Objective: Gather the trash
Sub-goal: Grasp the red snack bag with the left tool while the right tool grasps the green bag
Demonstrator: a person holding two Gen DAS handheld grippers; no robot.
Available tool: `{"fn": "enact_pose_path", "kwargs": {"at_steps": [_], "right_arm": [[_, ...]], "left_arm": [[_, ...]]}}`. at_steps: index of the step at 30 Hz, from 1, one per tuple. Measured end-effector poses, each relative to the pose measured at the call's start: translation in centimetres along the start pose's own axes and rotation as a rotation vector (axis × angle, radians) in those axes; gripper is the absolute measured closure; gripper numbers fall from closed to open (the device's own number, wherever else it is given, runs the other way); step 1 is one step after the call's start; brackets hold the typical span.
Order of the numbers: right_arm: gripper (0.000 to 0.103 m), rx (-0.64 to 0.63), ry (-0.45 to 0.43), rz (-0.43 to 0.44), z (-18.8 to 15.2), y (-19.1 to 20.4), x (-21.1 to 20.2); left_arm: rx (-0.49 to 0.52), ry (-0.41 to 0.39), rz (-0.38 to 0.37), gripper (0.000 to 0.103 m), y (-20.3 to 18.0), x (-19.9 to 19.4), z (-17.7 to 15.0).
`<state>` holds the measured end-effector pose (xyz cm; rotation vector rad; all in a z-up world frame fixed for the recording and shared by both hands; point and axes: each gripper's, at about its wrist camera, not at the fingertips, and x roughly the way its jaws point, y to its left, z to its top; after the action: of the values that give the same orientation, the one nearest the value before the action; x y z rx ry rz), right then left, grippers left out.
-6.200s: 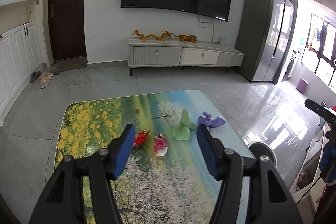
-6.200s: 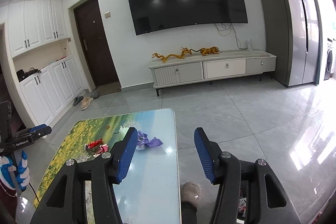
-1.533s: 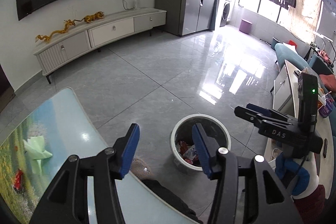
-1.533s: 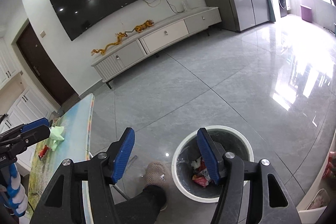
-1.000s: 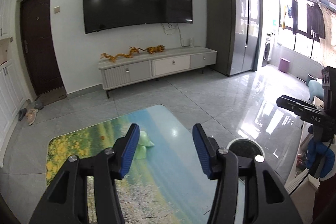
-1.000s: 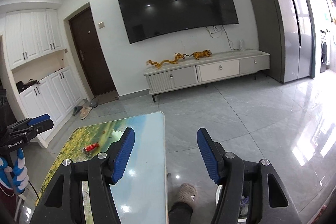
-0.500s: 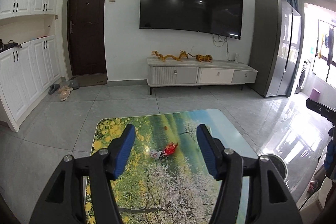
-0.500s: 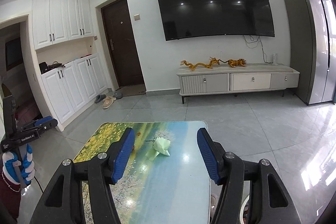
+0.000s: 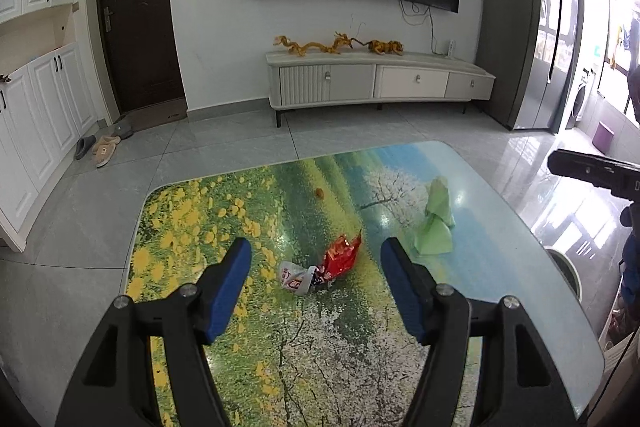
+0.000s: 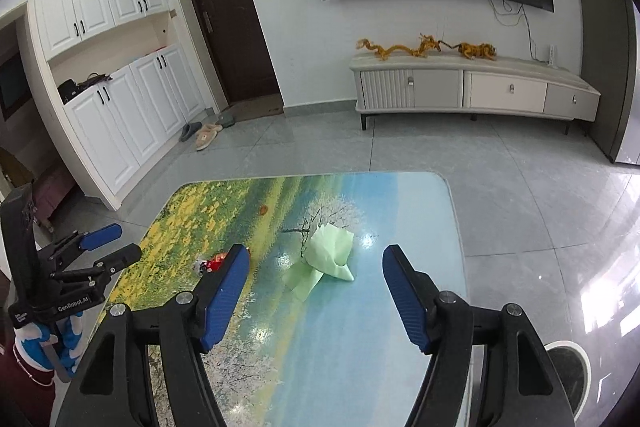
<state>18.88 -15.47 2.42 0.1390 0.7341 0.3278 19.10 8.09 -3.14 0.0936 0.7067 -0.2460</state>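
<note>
Both grippers hover above the worktop (image 9: 500, 211), a glossy top printed with a landscape of yellow flowers, green meadow and white blossom. The left gripper (image 9: 316, 285) has its blue-padded jaws spread wide with nothing between them, and framed in the gap lies the red foil wrapper (image 9: 341, 258), crumpled, touching a white printed wrapper (image 9: 295, 275) on its left – both on the green part of the print, near the middle of the top. Farther right on the blue part sits a pale green paper napkin (image 9: 435, 223), folded and partly standing up, apart from the wrappers. The right gripper (image 10: 316, 285) also has its jaws spread and empty – the green napkin shows between them, and the red wrapper peeks out beside the left pad. A small brown crumb (image 9: 319, 192) lies toward the far side. On the floor at the right of the worktop stands a round white-rimmed trash bin (image 10: 570, 367), only partly in view
</note>
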Motion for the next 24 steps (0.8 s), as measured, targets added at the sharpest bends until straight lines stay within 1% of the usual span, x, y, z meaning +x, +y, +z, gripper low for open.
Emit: {"fn": "enact_pose_path", "kwargs": {"at_steps": [4, 8, 12, 15, 17, 18, 20, 21, 22, 23, 24], "right_arm": [[0.036, 0.011, 0.083, -0.007, -0.6, -0.4, 5.5], [0.036, 0.009, 0.137, -0.017, -0.7, -0.7, 9.9], [0.036, 0.014, 0.175, -0.024, -1.1, -1.0, 13.0], [0.036, 0.017, 0.197, -0.023, -1.5, -1.1, 14.4], [0.042, 0.02, 0.206, -0.022, -2.0, -1.2, 14.9], [0.05, 0.02, 0.209, -0.022, -2.0, -1.2, 15.0], [0.055, 0.023, 0.205, -0.015, -2.3, -1.3, 14.9], [0.058, 0.023, 0.204, -0.013, -2.4, -1.3, 14.7], [0.058, 0.022, 0.204, -0.007, -2.5, -1.3, 14.5], [0.06, 0.018, 0.204, -0.004, -2.6, -1.2, 14.3], [0.061, 0.013, 0.203, -0.002, -2.7, -1.2, 14.1]], "left_arm": [[0.041, 0.066, 0.004, 0.038, -0.6, 4.7, -0.6], [0.078, 0.098, 0.024, 0.038, -0.7, 7.8, -1.2], [0.09, 0.125, 0.02, 0.038, -0.3, 9.9, -1.5], [0.096, 0.143, 0.013, 0.038, -0.2, 10.9, -1.7], [0.094, 0.154, 0.004, 0.041, -0.1, 11.3, -1.9], [0.093, 0.161, -0.001, 0.045, -0.1, 11.5, -2.0], [0.092, 0.17, -0.006, 0.051, -0.1, 11.7, -2.2], [0.092, 0.173, -0.012, 0.06, -0.1, 11.7, -2.3], [0.09, 0.18, -0.023, 0.071, -0.1, 11.8, -2.3], [0.085, 0.189, -0.031, 0.075, -0.1, 11.8, -2.4], [0.077, 0.198, -0.037, 0.081, -0.2, 11.9, -2.5]]}}
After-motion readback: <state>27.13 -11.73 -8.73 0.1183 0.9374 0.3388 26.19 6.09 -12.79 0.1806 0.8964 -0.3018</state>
